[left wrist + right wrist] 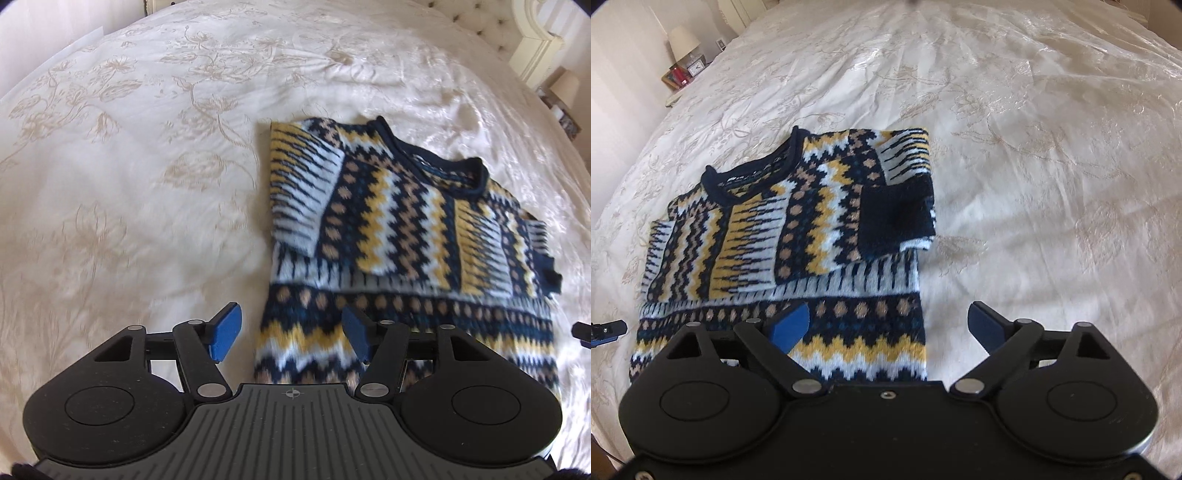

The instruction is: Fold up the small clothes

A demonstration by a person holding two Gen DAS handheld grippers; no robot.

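Nearest the lens in both wrist views sit the black gripper bodies, and past them spreads the largest thing here, a cream bedspread with a pale gold floral weave, rumpled and glossy. On it lies the task's thing, a small knitted sweater in navy, mustard, tan and pale blue zigzag bands, flat on the cover with both sleeves already folded in across the chest; in the left wrist view it fills the field from about twelve round to four o'clock of the fingers, its navy rolled collar farthest from the camera, toward one o'clock. The left gripper hangs over the hem's left corner with its blue pads apart and nothing pressed between them; the right gripper stands wider still, over the hem's right corner, also empty. Smaller things sit off the bed: a cream-shaded bedside lamp at ten o'clock in the right wrist view, with a small clock beside it. I judge the knit light, soft and limp, thick enough to pinch easily yet prone to sag and stretch, so the folded sleeves could slide if it is lifted unevenly. The two hem corners look the best holds, taking both layers together.
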